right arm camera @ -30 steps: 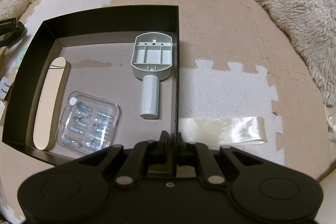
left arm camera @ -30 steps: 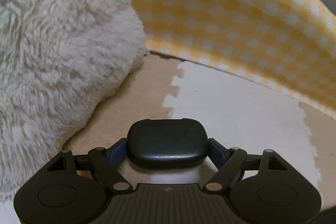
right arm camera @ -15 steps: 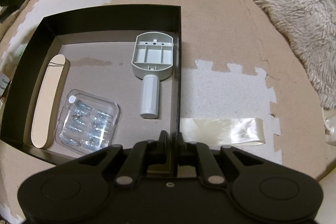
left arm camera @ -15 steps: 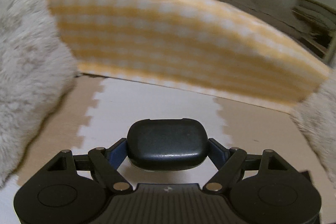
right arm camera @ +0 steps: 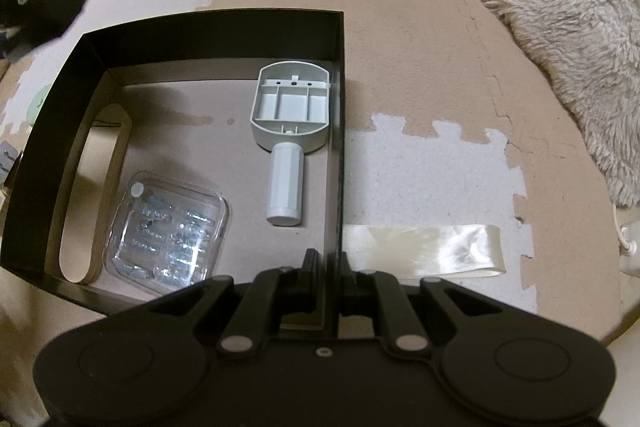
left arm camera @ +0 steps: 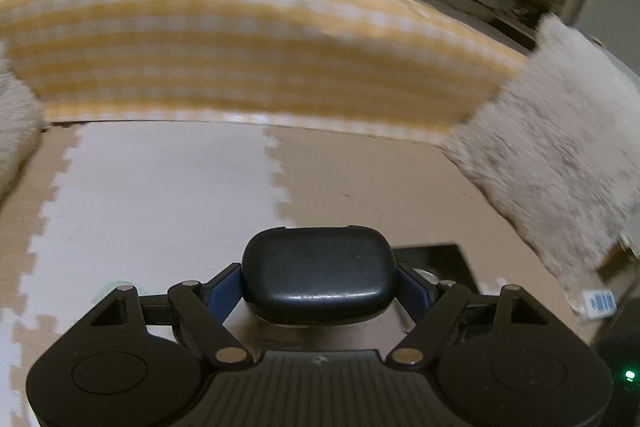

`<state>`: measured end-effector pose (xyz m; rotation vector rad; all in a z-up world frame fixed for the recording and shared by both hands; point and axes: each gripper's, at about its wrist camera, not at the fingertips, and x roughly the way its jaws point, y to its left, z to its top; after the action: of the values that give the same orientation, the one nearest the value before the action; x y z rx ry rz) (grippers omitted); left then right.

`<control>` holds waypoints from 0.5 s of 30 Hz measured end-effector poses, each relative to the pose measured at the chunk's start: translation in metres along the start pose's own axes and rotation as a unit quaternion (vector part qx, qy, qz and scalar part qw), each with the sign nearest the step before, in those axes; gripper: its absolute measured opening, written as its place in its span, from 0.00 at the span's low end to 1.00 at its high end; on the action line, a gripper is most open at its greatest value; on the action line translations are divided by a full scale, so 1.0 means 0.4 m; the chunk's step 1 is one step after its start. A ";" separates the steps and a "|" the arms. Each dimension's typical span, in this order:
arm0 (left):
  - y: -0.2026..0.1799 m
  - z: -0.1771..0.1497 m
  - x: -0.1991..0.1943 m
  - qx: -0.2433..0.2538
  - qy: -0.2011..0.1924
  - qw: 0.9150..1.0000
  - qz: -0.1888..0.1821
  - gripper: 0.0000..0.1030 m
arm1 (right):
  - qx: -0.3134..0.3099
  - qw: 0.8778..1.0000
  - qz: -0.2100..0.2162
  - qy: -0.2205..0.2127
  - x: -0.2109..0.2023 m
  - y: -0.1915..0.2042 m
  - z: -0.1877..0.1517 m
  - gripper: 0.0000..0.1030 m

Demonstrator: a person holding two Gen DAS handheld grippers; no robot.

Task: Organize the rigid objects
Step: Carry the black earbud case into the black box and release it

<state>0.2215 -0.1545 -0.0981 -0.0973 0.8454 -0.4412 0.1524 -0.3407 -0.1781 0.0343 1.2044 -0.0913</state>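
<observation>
My left gripper (left arm camera: 318, 287) is shut on a black rounded case (left arm camera: 318, 273), which its blue pads (left arm camera: 224, 291) squeeze from both sides. It shows blurred in the right wrist view as a dark shape, the left gripper (right arm camera: 44, 7), beyond the box's far left corner. My right gripper (right arm camera: 328, 275) is shut on the right wall of a shallow black box (right arm camera: 340, 155). Inside lie a grey plastic handled part (right arm camera: 292, 131), a clear case of small metal pieces (right arm camera: 168, 231) and an oval wooden board (right arm camera: 96, 195). A corner of the black box (left arm camera: 436, 255) peeks out behind the case.
Beige and white foam puzzle mats (right arm camera: 420, 47) cover the floor. A yellow checked fabric wall (left arm camera: 248, 59) closes the far side. Fluffy cream blankets (right arm camera: 568, 27) lie at the right. A shiny cream ribbon (right arm camera: 420, 251) lies beside the box, and a white cable (right arm camera: 626, 247) sits at the right edge.
The left gripper swung right and upward with the case, away from the fluffy blanket; the box corner came into its view. It entered the right view's upper left. The right gripper stayed still.
</observation>
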 end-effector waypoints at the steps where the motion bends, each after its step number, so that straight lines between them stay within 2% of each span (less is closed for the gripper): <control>1: -0.017 -0.005 0.005 0.006 0.004 1.000 -0.004 0.79 | -0.001 1.000 -0.001 0.000 0.000 0.001 -0.001 0.10; 7: -0.097 -0.032 0.064 0.011 0.041 0.999 -0.010 0.79 | -0.001 1.000 0.001 0.000 -0.002 0.002 -0.002 0.10; 15: -0.112 -0.035 0.154 0.008 0.080 0.997 0.013 0.79 | 0.000 1.000 0.004 0.000 -0.002 0.000 0.000 0.10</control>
<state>0.2316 -0.2194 -0.1390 -0.0372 1.0000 -0.4354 0.1519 -0.3407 -0.1775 0.0381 1.2044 -0.0848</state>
